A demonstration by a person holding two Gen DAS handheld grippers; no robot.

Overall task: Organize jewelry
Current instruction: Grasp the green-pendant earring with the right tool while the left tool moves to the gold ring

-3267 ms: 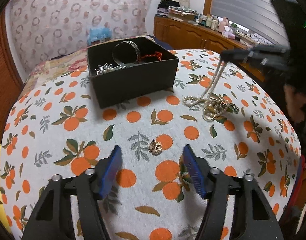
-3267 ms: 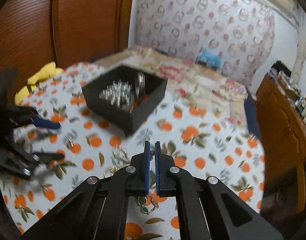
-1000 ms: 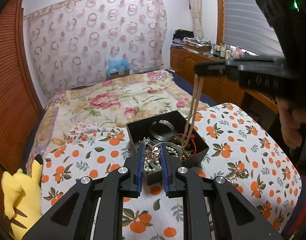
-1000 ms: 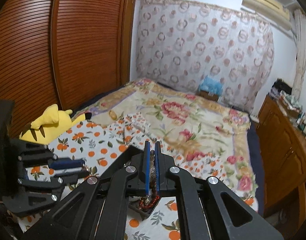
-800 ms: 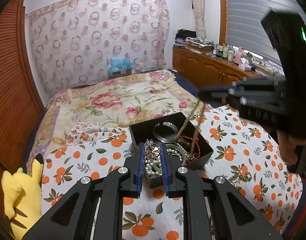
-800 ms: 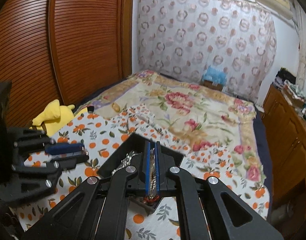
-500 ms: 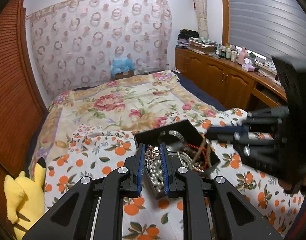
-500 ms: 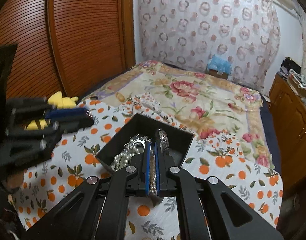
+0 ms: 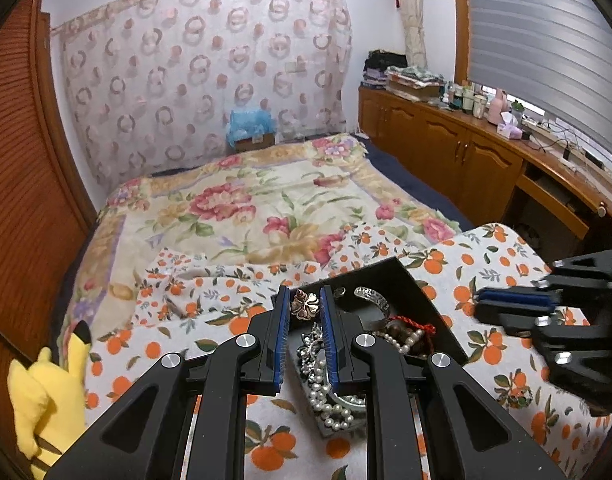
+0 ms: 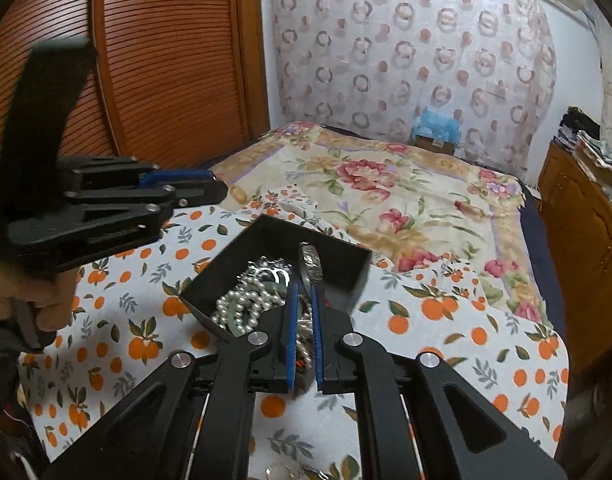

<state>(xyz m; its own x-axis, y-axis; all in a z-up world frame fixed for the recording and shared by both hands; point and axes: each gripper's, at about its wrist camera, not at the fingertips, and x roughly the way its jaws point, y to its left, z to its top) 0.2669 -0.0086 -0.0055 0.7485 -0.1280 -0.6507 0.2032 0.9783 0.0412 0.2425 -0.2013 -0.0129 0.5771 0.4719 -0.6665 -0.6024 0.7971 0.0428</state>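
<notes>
Orange-print cloth (image 9: 481, 256) lower frame, no readable writing. Left gripper (image 9: 304, 306) pinches flower charm (image 9: 304, 305) over black box (image 9: 409, 286); right gripper (image 10: 302, 312) jaws narrowly apart, empty.

Left tool (image 9: 302, 306) clamped, right tool (image 10: 302, 292) parted.

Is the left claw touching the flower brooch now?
Touching. The left wrist view shows the flower brooch pinched between both blue pads of the left claw, held above the black box.
</notes>
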